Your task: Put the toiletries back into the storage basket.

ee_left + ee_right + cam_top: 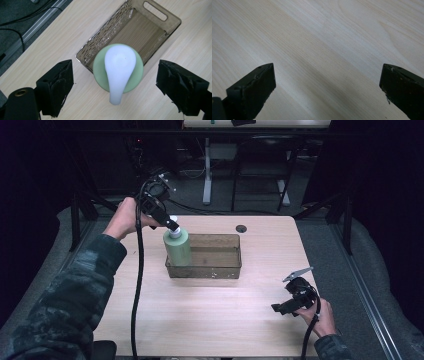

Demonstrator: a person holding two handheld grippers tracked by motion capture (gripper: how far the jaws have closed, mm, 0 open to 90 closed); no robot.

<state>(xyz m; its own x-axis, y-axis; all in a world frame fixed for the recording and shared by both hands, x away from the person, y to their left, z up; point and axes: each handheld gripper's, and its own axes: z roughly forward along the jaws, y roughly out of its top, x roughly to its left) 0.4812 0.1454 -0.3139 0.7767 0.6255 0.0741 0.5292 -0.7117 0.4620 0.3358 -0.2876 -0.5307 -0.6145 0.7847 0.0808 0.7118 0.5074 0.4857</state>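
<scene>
A pale green pump bottle with a white pump head stands upright at the left end of a translucent brown tray, seemingly inside it. My left gripper hovers right over the pump head, pointing down. In the left gripper view it is open, its black pads standing well clear on either side of the pump head and touching nothing. My right gripper rests low near the table's front right, and in its own view it is open over bare wood.
The tray holds nothing besides the bottle and has a slot handle at its far end. A small dark hole marks the tabletop behind it. Black cables trail from both grippers. Table legs and a dark floor lie beyond the far edge.
</scene>
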